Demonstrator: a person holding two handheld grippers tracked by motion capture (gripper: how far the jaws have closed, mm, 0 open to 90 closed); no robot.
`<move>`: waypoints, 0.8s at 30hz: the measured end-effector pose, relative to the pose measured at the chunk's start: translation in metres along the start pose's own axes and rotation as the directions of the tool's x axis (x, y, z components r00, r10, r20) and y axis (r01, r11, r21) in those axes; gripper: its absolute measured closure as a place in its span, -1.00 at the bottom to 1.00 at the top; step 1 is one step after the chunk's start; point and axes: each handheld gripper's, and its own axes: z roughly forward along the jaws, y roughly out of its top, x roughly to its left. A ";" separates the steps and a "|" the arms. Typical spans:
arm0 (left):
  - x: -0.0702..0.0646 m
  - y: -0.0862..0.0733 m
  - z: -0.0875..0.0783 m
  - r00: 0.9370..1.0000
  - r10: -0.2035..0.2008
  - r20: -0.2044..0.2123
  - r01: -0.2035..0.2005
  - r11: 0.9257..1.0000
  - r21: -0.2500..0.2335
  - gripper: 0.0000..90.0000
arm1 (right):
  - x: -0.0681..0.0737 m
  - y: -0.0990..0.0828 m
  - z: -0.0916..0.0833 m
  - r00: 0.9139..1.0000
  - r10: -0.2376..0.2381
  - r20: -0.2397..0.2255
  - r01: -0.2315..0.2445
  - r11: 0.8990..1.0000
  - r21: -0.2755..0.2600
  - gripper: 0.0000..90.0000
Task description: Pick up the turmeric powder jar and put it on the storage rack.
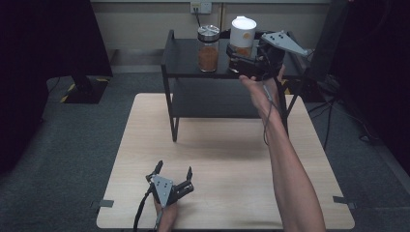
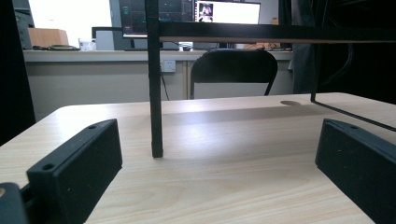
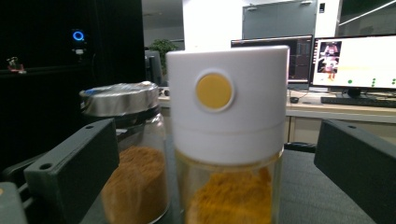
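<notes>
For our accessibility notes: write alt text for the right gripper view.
A white-lidded jar of yellow powder stands close up between the right gripper's two open black jaws, which do not touch it. Left of it stands a metal-lidded jar of orange-brown powder, with lit computer screens in the room behind.

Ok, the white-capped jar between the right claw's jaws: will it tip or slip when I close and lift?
Probably stiff and smooth: the white-capped jar has a clear, glass-like wall, so it may slip in a light grip. It stands tall on the shelf and seems about half full of yellow powder, so a push near the cap could tip it. The steel-lidded jar stands close beside it and might get bumped.
</notes>
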 end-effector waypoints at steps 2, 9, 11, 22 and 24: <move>0.000 0.000 0.000 1.000 -0.002 0.000 0.002 1.000 0.000 -1.00 | 0.001 -0.001 -0.005 1.000 -0.007 0.001 0.007 1.000 0.003 -1.00; 0.000 0.000 0.000 1.000 -0.003 0.001 0.003 1.000 0.000 -1.00 | -0.001 -0.012 -0.021 1.000 -0.020 -0.021 0.020 1.000 -0.009 -1.00; 0.000 0.000 0.000 1.000 -0.004 0.000 0.004 1.000 -0.001 -1.00 | -0.001 -0.017 -0.026 0.999 -0.032 -0.024 0.032 0.999 -0.011 -1.00; 0.000 0.000 0.000 1.000 -0.003 0.001 0.003 1.000 -0.001 -1.00 | 0.007 -0.046 -0.051 0.996 -0.089 0.004 0.089 0.996 -0.030 -1.00; 0.000 0.000 0.000 1.000 -0.003 0.001 0.003 1.000 -0.001 -1.00 | 0.008 -0.053 -0.056 0.994 -0.106 0.010 0.106 0.994 -0.032 -1.00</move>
